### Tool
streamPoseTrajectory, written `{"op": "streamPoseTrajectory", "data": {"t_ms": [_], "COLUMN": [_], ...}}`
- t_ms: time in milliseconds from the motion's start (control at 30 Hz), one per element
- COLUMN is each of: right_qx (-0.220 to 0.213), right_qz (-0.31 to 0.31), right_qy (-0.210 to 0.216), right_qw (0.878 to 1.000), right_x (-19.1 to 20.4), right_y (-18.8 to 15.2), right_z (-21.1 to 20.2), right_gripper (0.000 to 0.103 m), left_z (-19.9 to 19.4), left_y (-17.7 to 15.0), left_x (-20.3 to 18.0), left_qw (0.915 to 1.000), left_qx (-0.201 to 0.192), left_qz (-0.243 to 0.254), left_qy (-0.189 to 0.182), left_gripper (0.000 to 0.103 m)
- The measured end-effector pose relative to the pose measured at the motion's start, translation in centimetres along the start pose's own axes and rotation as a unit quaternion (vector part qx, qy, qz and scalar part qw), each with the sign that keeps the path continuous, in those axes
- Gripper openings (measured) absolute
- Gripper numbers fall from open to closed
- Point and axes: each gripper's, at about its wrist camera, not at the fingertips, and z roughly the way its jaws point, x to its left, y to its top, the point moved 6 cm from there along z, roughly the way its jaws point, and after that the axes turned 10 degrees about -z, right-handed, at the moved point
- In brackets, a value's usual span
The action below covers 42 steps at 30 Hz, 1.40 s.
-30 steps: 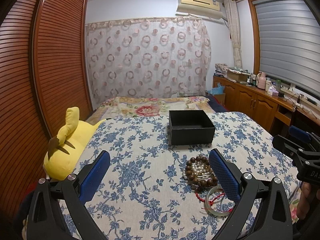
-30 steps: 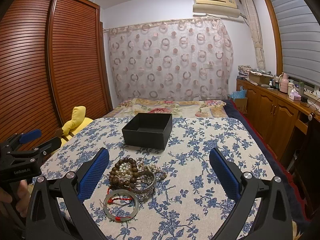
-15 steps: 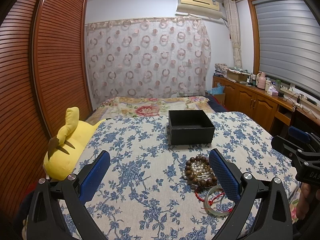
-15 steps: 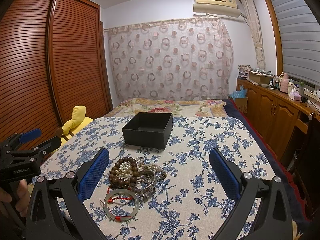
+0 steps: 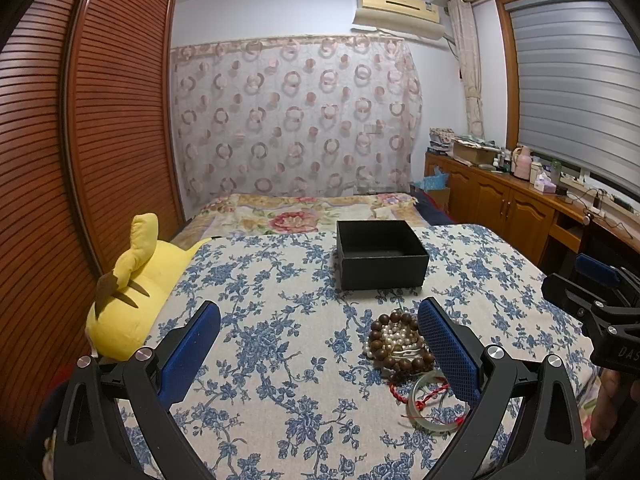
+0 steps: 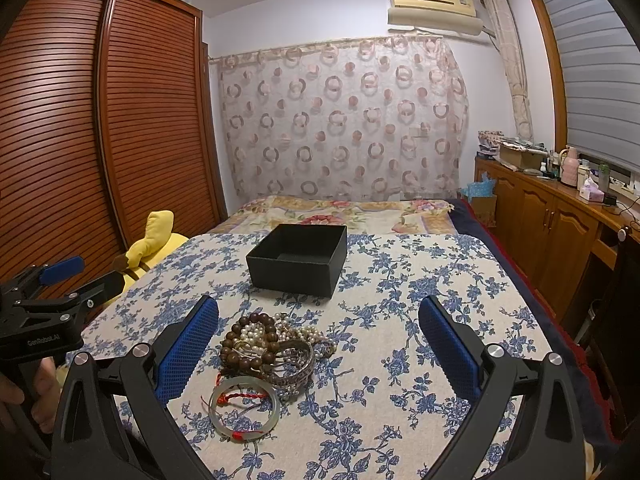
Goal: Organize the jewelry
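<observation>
A pile of jewelry lies on the blue-flowered cloth: a brown wooden bead bracelet [image 6: 249,344] around white pearls [image 6: 253,334], a metal bangle [image 6: 294,364], and a pale jade bangle [image 6: 245,407] with red cord. The pile also shows in the left wrist view [image 5: 394,346], partly hidden by my right finger. An open, empty black box [image 6: 298,258] [image 5: 380,254] stands behind the pile. My left gripper [image 5: 320,354] is open, left of the pile. My right gripper [image 6: 318,350] is open, hovering over the pile's right side.
A yellow plush toy [image 5: 136,292] lies at the cloth's left edge by the wooden wardrobe [image 5: 60,160]. A wooden sideboard [image 6: 560,224] with clutter runs along the right wall. A flowered bedspread [image 5: 304,212] lies beyond the box.
</observation>
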Motion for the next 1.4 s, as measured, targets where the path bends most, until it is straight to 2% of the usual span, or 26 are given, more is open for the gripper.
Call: {"op": "streamPoseTrajectory", "data": {"t_ms": [267,500,700,1000,1167,1333,1400], "right_qx": [0.002,0.015,0.044,0.12,0.148,0.18,0.189], "right_qz": [0.0,-0.009,-0.02,-0.041,-0.051,-0.063,-0.064], "right_qy": [0.003,0.025,0.056,0.103,0.122,0.133,0.133], "right_qw": [1.0,1.0,0.997,0.987,0.98,0.973,0.971], "right_x": [0.4,0.6,1.3,3.3,4.2,5.1,5.2], "right_y": [-0.6,-1.6,-3.0,-6.5,-7.8,-9.2,-9.6], "right_z": [0.4,1.5,2.4,5.7,6.7,7.8,8.2], "right_gripper": [0.101,0.101,0.092,0.063,0.038,0.024,0.024], "left_z": [-0.3,1.5,2.7,4.1,5.0,5.9,6.3], "left_y": [-0.1,-2.3,-3.7,-5.3,-6.0,-6.9,-7.2], "left_x": [0.0,0.4,1.2,2.0,2.1,2.1,2.1], "left_qw": [1.0,0.9994,0.9984,0.9963,0.9945,0.9927,0.992], "left_qx": [0.002,0.033,0.052,0.081,0.1,0.116,0.122], "left_qz": [0.0,-0.002,-0.008,-0.011,-0.006,-0.005,-0.005], "left_qy": [-0.001,-0.013,-0.017,-0.027,-0.03,-0.032,-0.032], "left_gripper": [0.095,0.095,0.095,0.095,0.095,0.095,0.095]}}
